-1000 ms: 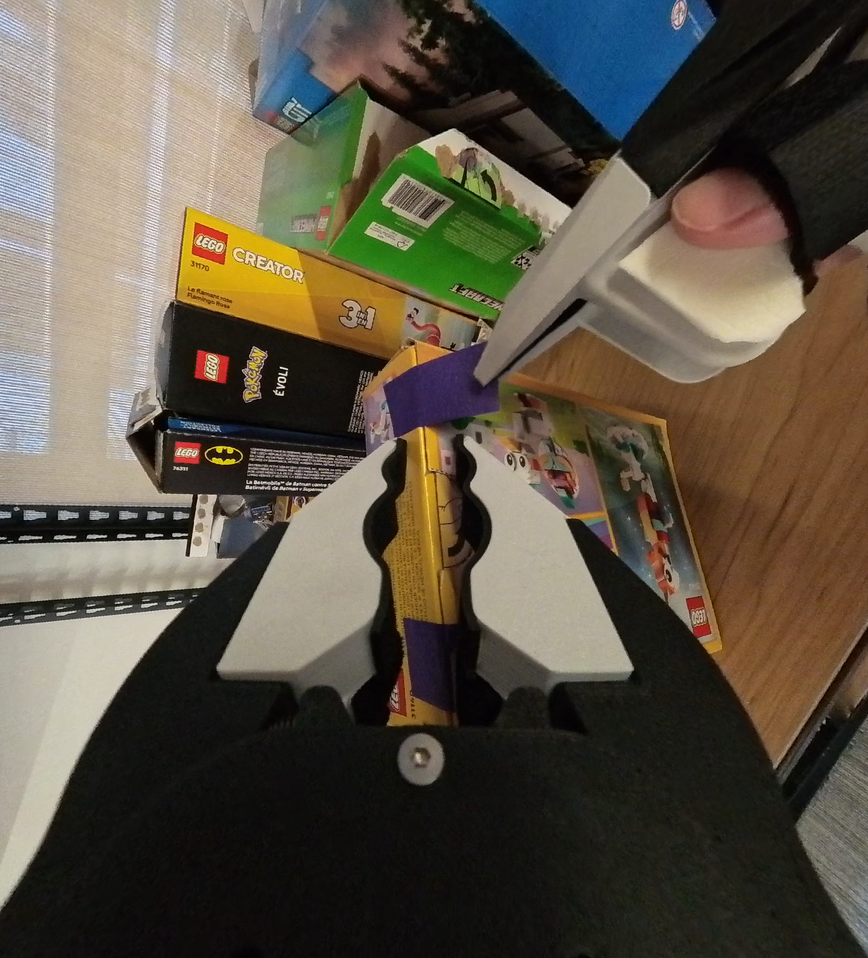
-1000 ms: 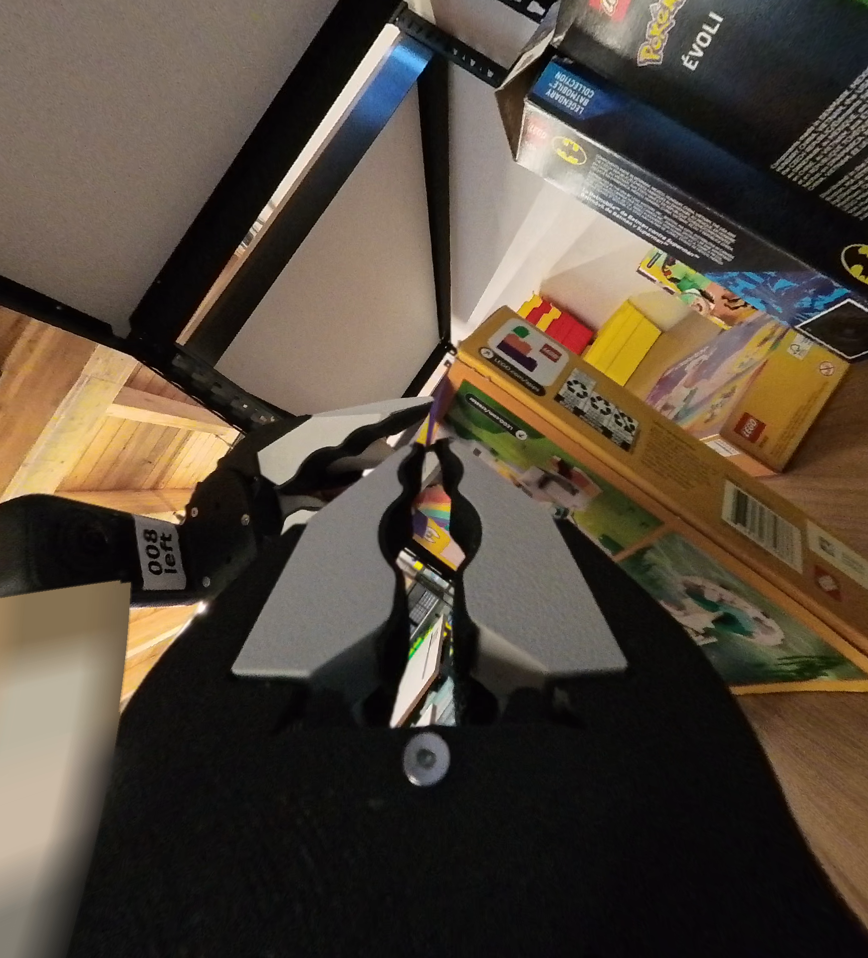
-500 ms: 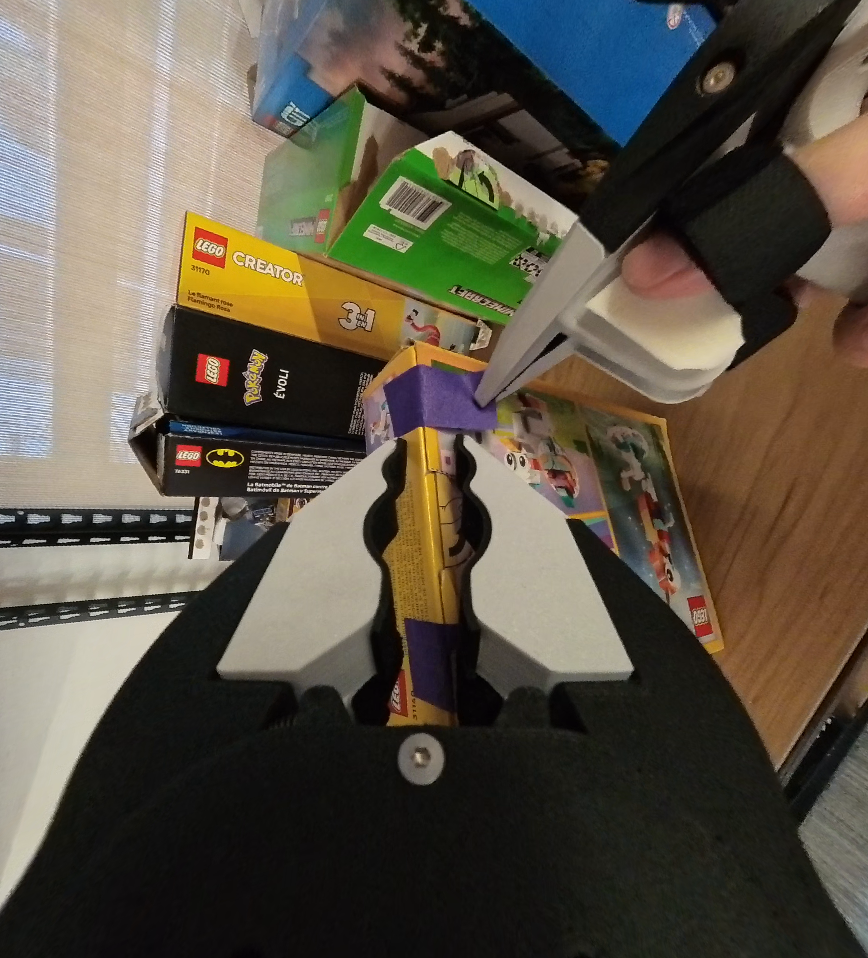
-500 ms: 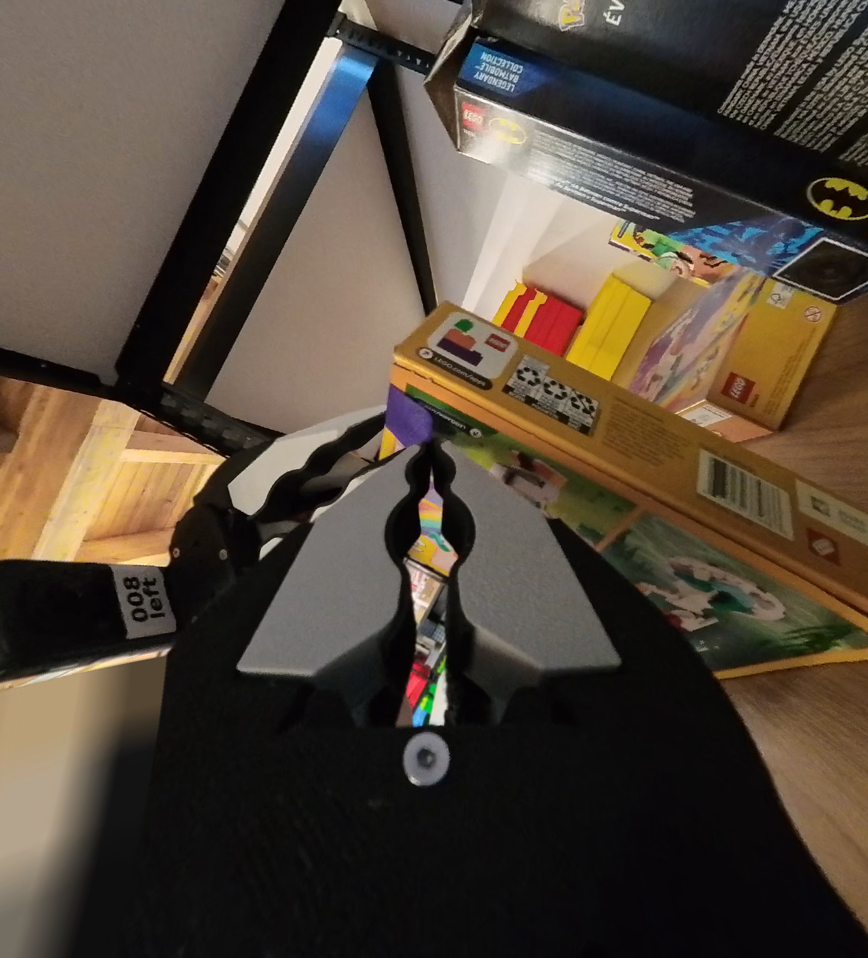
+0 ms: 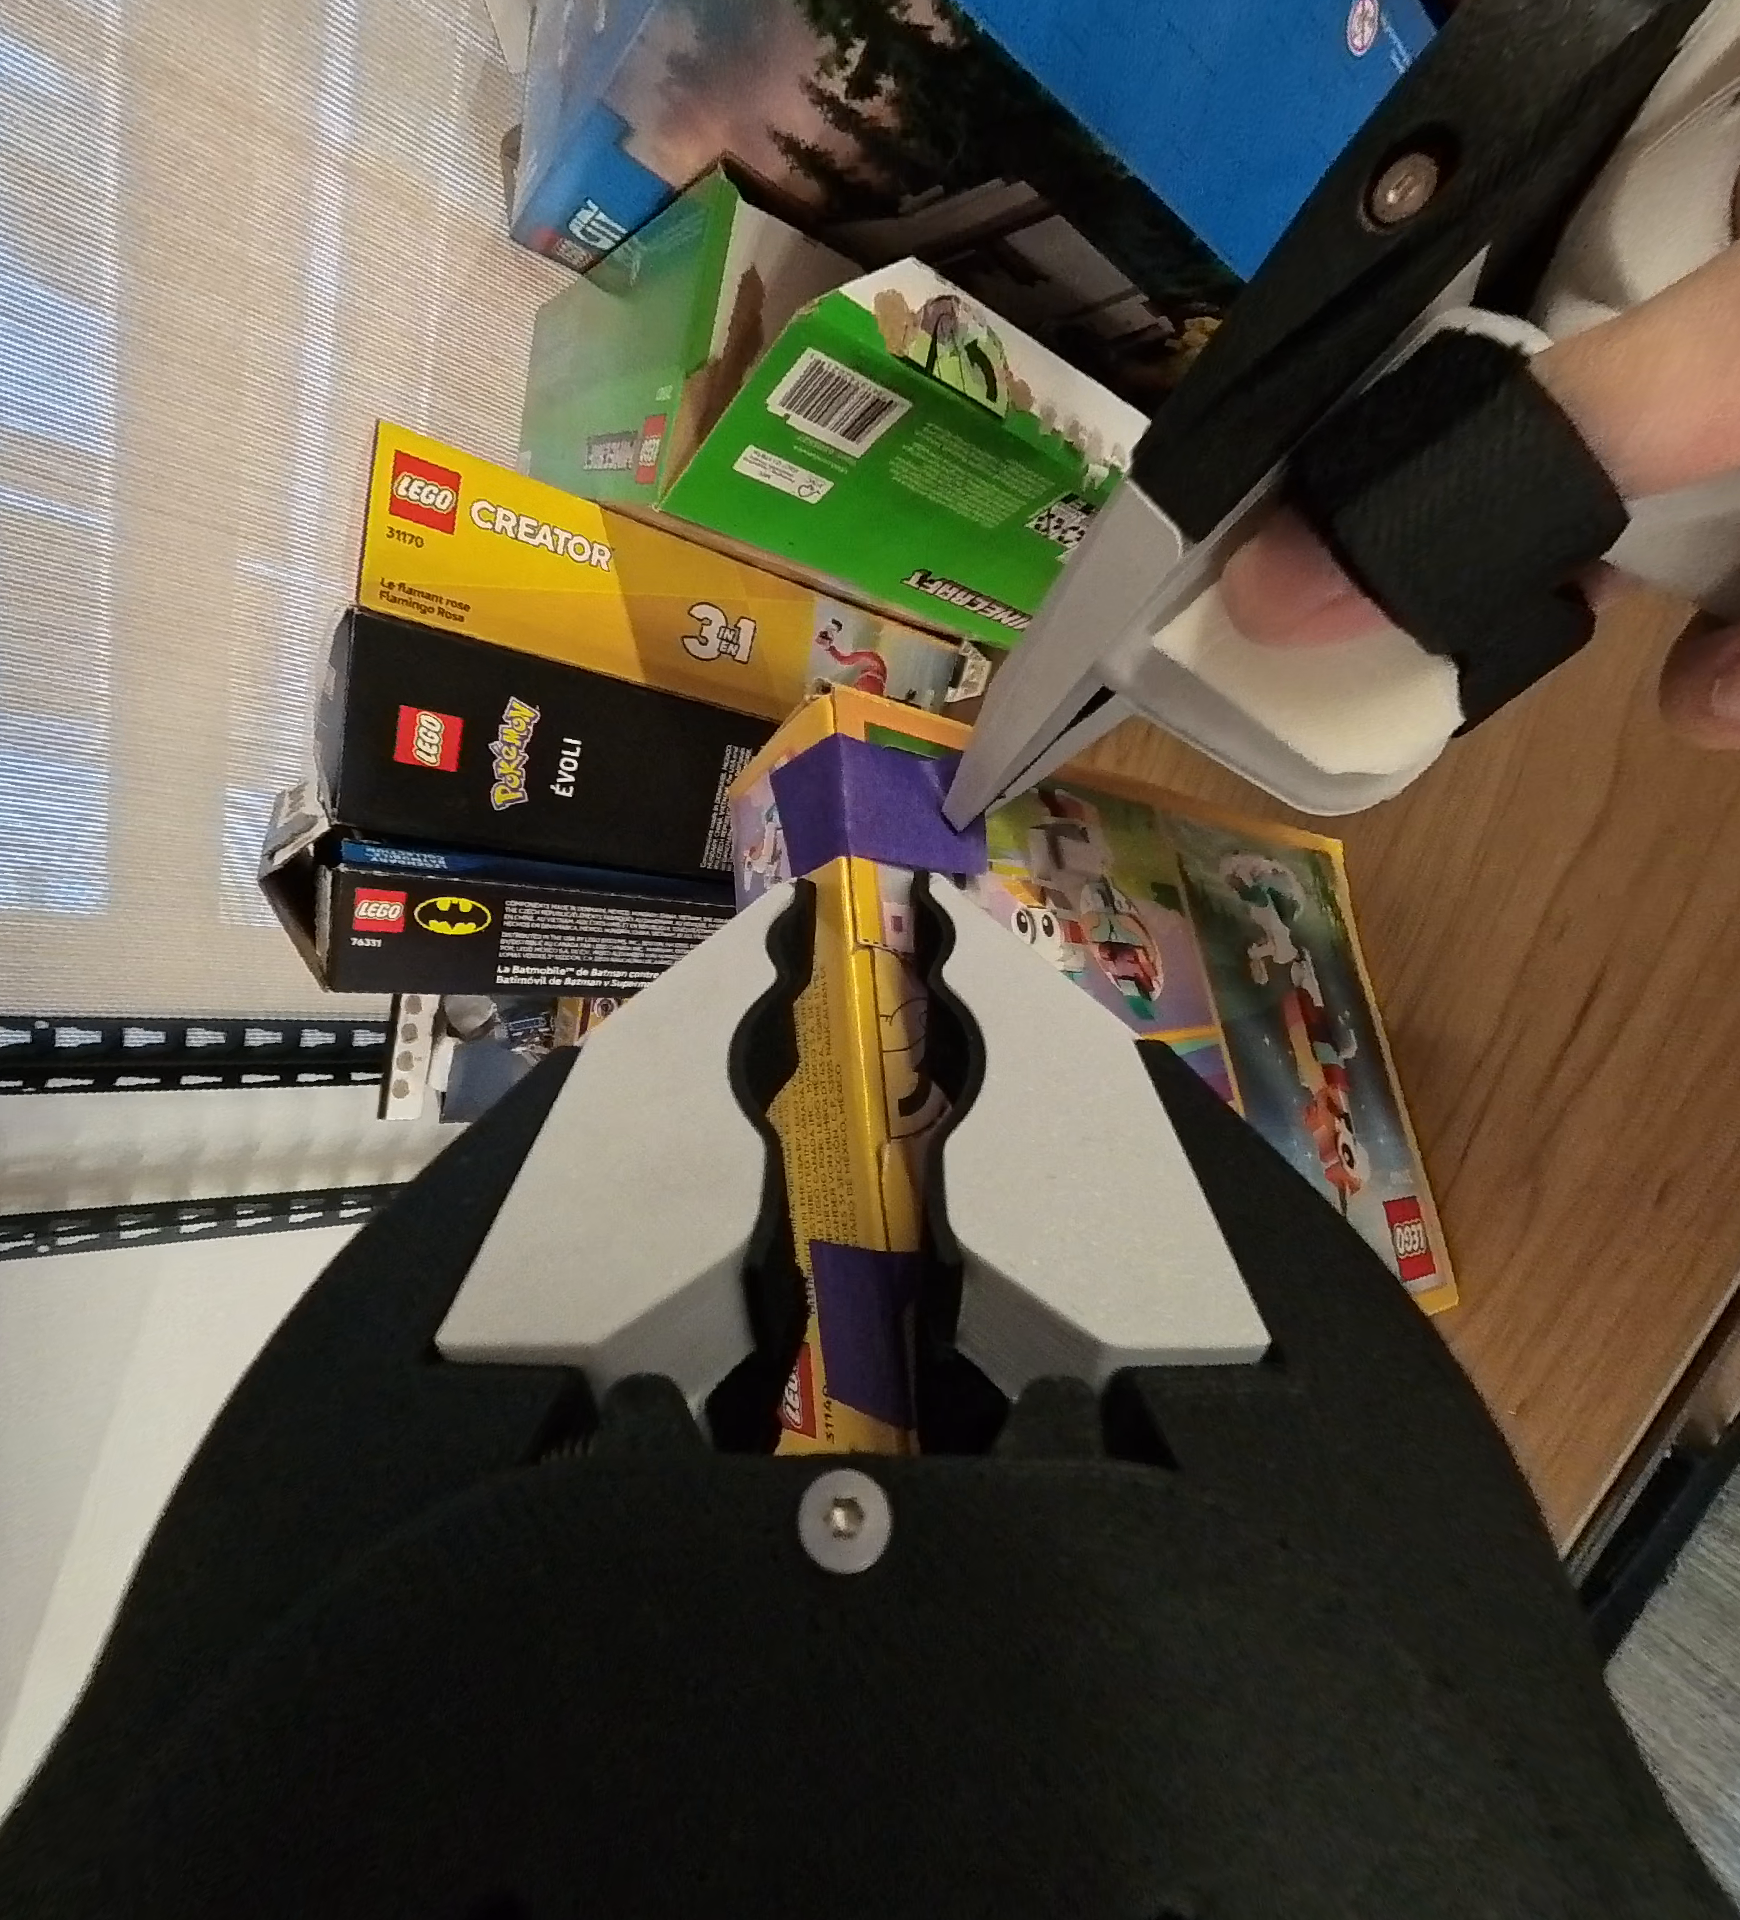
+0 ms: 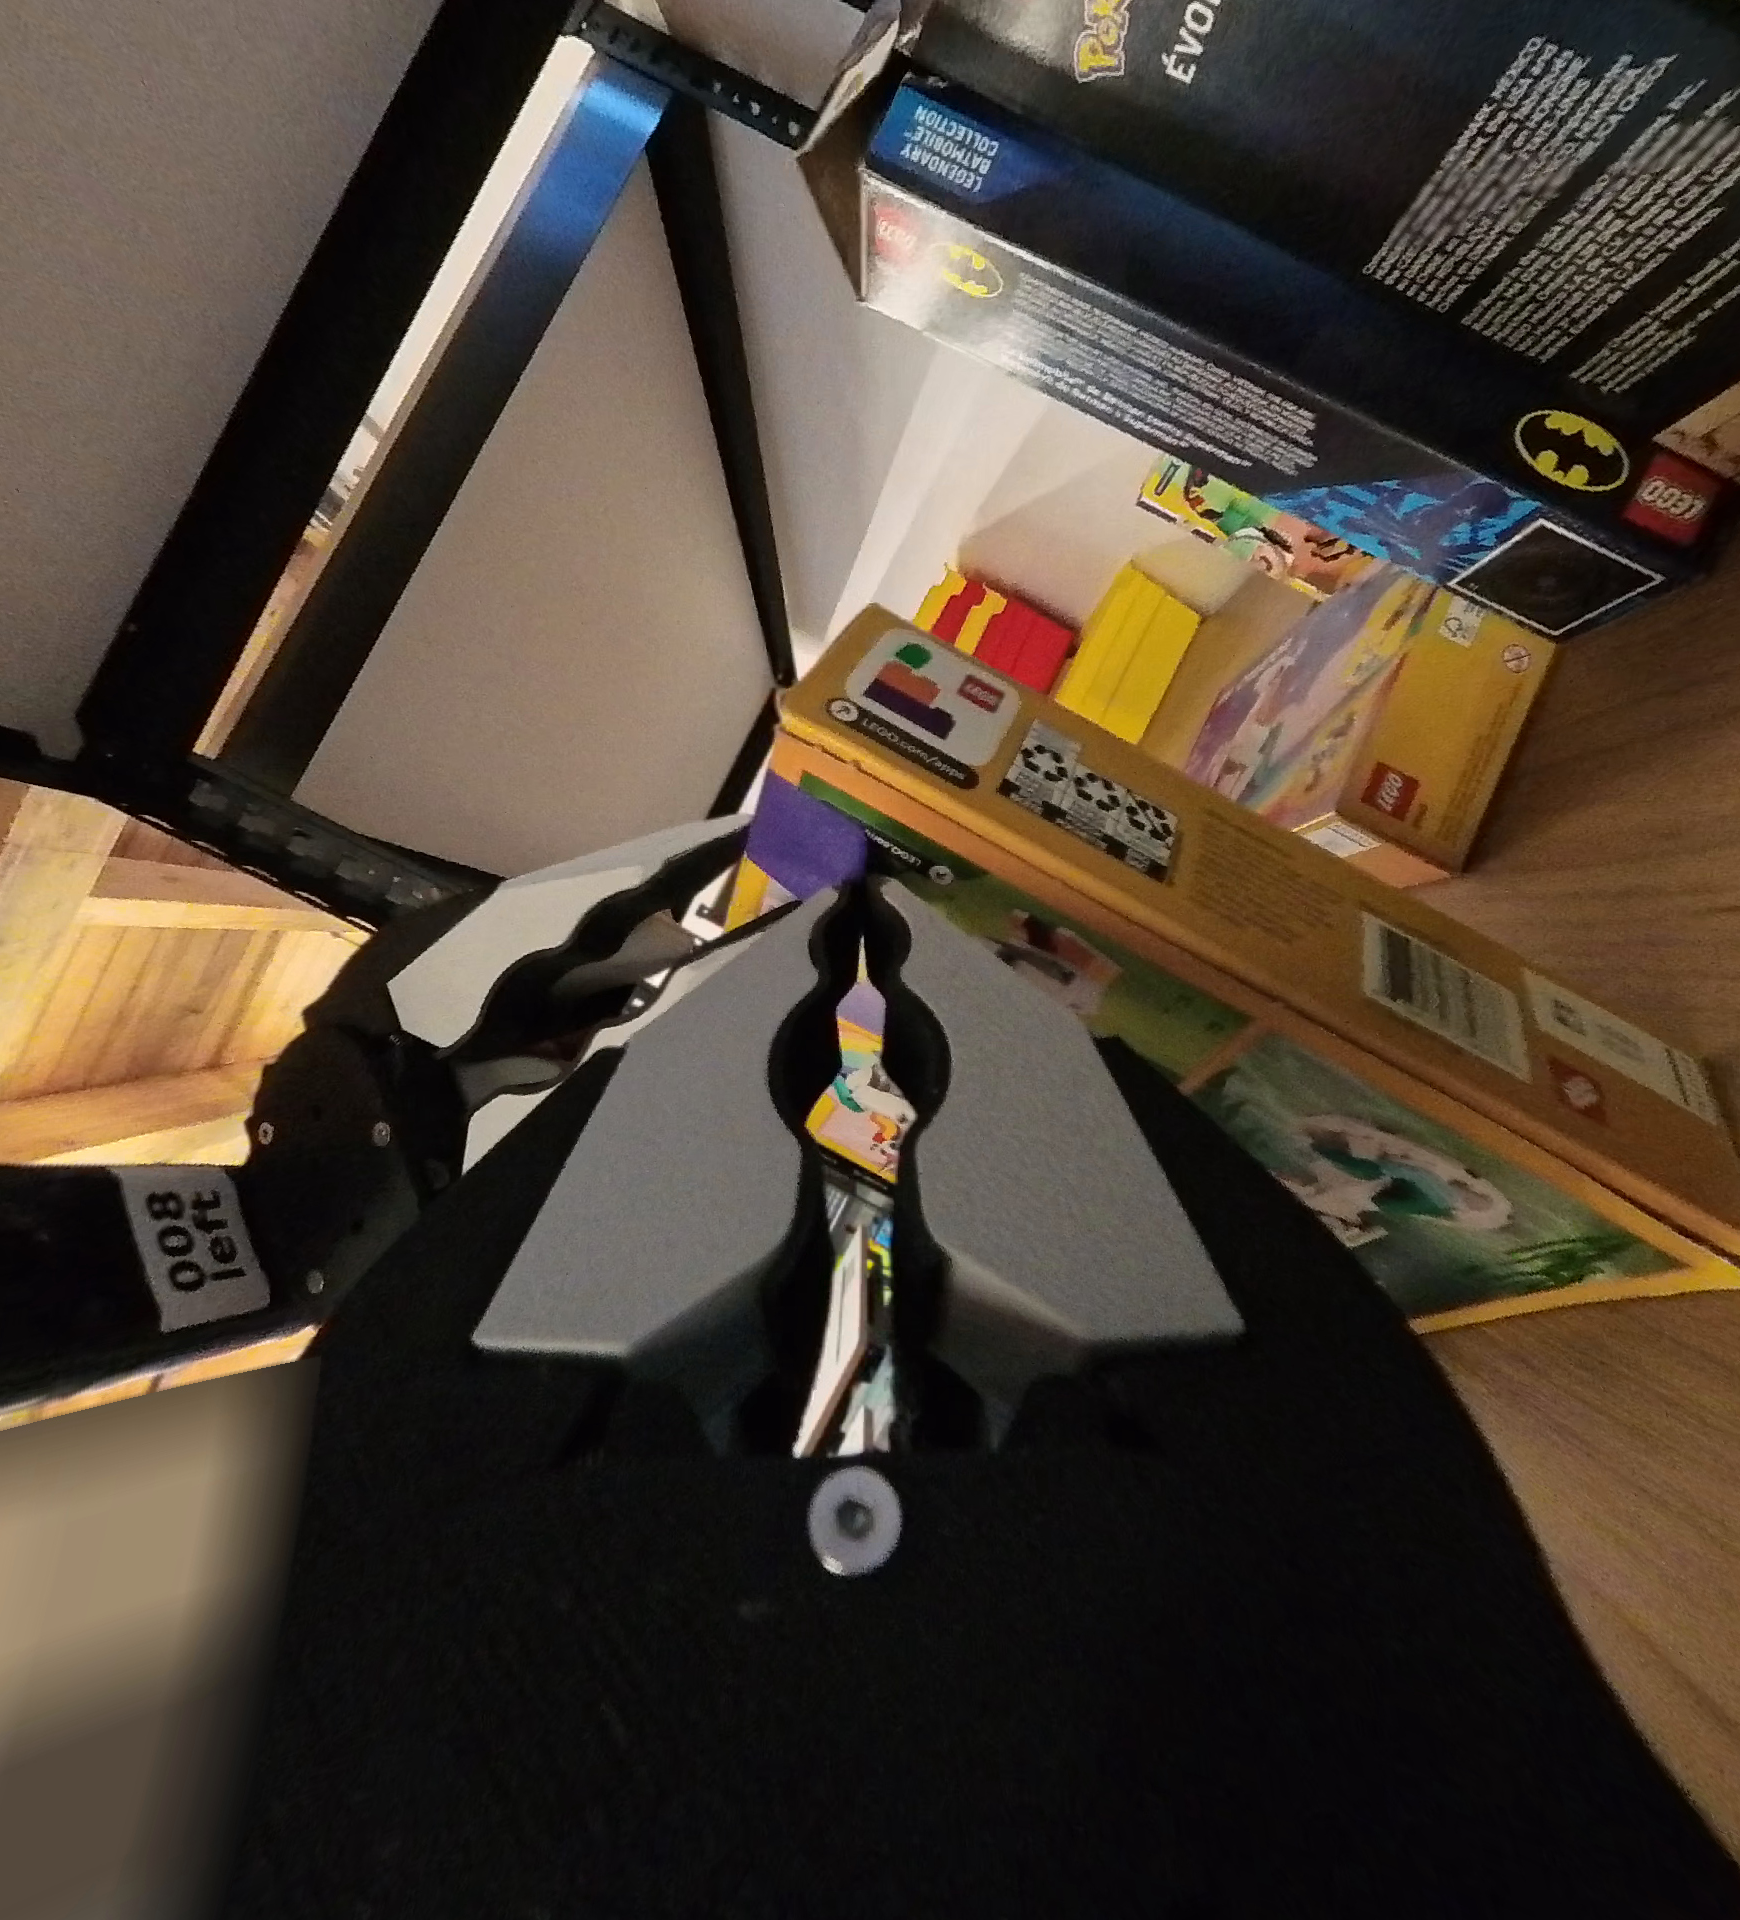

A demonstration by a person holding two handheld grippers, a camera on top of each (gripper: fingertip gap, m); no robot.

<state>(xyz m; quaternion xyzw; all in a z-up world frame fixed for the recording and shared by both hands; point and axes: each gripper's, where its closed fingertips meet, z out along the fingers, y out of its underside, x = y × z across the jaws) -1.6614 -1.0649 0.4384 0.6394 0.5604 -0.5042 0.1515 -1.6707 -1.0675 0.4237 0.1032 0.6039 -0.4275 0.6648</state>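
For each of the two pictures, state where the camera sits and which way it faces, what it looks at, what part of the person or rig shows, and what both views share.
Left wrist view: sits on the left gripper, looking along its fingers at the yellow box they clamp; the person's hand shows.
Right wrist view: sits on the right gripper, looking along nearly closed fingers at the purple tape; no hand shows.
Shared: yellow box, purple tape, both grippers, black boxes, wooden table.

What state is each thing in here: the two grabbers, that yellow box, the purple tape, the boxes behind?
Left gripper: jaws shut on the yellow box's edge.
Right gripper: jaws nearly closed, tips at the purple tape.
Yellow box: closed, taped, held on edge on the wooden table.
Purple tape: stuck over the box's corner.
Black box: end flap open.
Green box: closed.
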